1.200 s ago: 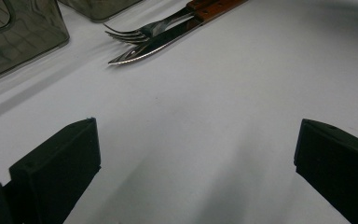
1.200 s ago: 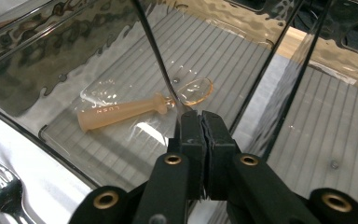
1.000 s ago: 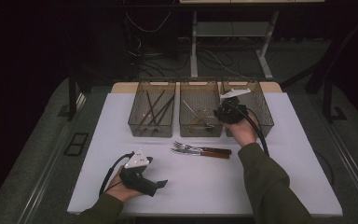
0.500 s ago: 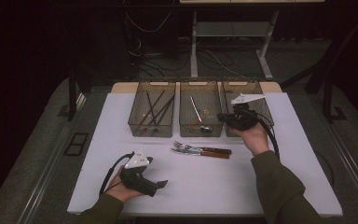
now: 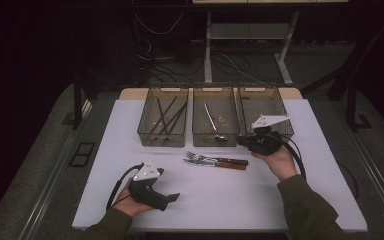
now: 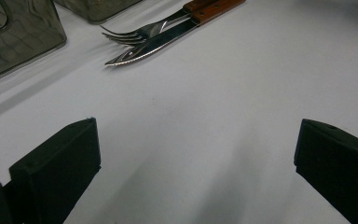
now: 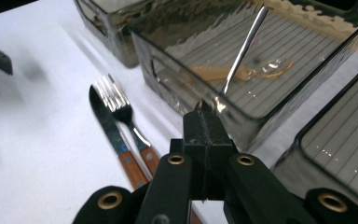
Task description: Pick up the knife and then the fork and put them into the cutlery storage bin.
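A fork (image 5: 202,158) and a knife (image 5: 220,164) with wooden handles lie side by side on the white table, just in front of the middle tray (image 5: 215,131). A metal spoon (image 5: 209,117) lies inside that tray. My right gripper (image 5: 241,141) hovers at the tray's near right corner, jaws shut with nothing between them. In the right gripper view its shut tips (image 7: 205,123) point at the tray wall, with the spoon (image 7: 242,51) beyond and the fork (image 7: 121,112) and knife (image 7: 103,120) to the left. My left gripper (image 5: 169,199) rests on the table at the near left, jaws wide open (image 6: 196,154) and empty.
Three smoky plastic trays stand in a row at the back. The left tray (image 5: 162,134) holds several dark sticks, and the right tray (image 5: 265,95) has a bare ribbed floor. White tabletop (image 5: 220,200) stretches between the two hands.
My right hand has drawn back from over the trays toward the near right. The spoon stays in the middle tray. The left hand has kept still.
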Demonstrator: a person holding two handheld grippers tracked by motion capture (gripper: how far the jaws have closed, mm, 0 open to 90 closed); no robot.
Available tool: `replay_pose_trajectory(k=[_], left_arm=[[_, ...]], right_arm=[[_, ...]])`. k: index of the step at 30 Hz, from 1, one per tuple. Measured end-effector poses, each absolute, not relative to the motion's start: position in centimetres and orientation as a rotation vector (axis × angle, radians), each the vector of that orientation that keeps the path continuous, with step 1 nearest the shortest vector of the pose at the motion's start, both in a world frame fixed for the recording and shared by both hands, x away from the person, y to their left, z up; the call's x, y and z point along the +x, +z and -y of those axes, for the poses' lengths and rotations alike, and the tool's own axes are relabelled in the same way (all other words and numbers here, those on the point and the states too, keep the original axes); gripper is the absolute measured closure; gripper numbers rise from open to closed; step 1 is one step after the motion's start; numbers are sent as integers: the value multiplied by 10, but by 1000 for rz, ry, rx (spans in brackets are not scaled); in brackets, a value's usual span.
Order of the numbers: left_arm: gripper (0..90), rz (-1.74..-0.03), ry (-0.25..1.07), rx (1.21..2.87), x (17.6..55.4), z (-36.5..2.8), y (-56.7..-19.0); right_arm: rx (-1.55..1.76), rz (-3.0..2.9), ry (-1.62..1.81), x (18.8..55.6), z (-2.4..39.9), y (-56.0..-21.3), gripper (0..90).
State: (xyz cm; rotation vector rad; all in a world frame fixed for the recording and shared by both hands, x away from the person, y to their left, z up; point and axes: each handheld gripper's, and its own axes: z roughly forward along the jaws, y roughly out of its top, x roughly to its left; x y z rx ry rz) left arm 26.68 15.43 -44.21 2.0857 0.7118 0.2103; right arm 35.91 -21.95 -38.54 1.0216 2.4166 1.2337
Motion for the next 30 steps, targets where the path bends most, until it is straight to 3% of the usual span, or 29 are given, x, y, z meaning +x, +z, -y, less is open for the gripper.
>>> replay_pose_trajectory(k=[13, 30], left_arm=[[0, -706, 212, 2085, 267, -154, -442], [0, -704, 203, 2093, 266, -154, -442]], right_arm=[[954, -2517, 1121, 346, 227, -409, 900], [978, -2583, 928, 373, 220, -444, 900]])
